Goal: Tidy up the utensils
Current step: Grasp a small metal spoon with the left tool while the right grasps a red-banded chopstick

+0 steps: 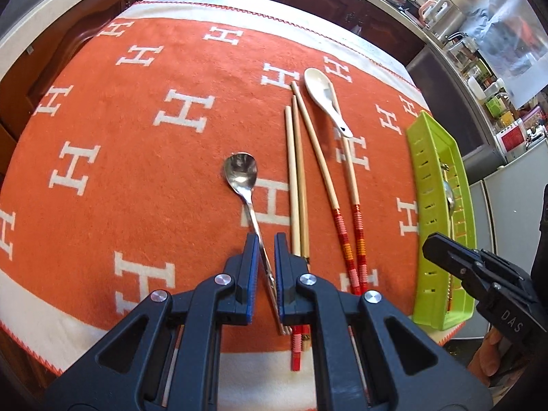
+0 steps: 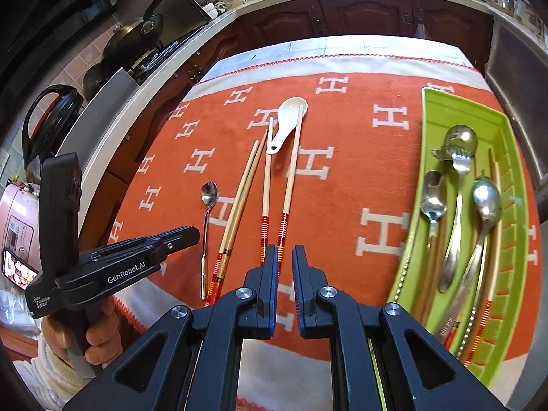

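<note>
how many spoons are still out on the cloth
2: a metal spoon at the left of the chopsticks, and a white spoon lying across their far ends. Others lie in the green tray.

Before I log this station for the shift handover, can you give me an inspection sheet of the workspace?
Surface: orange blanket with white H pattern over a table.
Job's things: small metal spoon, white ceramic spoon and four chopsticks loose on the blanket; green tray at the right edge holds spoons, a fork and chopsticks.
Clutter: nothing seen.
Grippers: left tongs shut, above the metal spoon's handle; right tongs shut, empty.
Cables: nothing seen.
Surroundings: kitchen counters, dark wood cabinets, pans.
</note>
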### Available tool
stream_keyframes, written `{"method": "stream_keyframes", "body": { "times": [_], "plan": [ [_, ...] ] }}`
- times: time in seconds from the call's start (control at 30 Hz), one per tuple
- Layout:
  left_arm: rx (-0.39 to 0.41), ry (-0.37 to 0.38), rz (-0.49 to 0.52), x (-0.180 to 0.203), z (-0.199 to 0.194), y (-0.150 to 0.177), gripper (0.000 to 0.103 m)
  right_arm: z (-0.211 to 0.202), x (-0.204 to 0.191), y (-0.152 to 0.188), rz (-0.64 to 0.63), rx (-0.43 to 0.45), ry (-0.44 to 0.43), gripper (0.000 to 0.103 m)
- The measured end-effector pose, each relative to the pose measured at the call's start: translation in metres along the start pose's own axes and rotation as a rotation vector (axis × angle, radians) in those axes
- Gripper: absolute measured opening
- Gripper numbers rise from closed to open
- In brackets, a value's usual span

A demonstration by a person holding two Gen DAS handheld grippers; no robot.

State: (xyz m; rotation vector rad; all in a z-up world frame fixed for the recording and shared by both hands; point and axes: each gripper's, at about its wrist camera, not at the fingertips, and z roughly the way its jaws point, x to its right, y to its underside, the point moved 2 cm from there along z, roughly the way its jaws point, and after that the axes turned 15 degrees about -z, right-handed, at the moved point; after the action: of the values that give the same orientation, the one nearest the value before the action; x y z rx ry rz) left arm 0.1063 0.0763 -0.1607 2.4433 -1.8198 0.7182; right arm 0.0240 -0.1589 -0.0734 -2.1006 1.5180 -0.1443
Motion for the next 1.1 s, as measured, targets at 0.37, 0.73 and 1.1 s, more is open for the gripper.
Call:
{"method": "stream_keyframes", "body": {
  "times": [0.37, 0.73, 1.1],
  "plan": [
    [0.010, -0.081, 0.036, 0.010, 0.028, -0.010, 0.005, 0.034, 0.015, -0.009, 0.028, -0.026, -0.032, 0.009],
    [0.089, -0.169, 0.137, 0.027, 0.036, -0.009, 0.005, 0.062, 0.019, -0.017, 0.047, -0.050, -0.056, 0.009],
    [0.088, -0.071, 0.050, 0.005, 0.027, -0.016, 0.001, 0.085, 0.024, -0.044, 0.065, -0.035, -0.025, 0.021]
  ]
}}
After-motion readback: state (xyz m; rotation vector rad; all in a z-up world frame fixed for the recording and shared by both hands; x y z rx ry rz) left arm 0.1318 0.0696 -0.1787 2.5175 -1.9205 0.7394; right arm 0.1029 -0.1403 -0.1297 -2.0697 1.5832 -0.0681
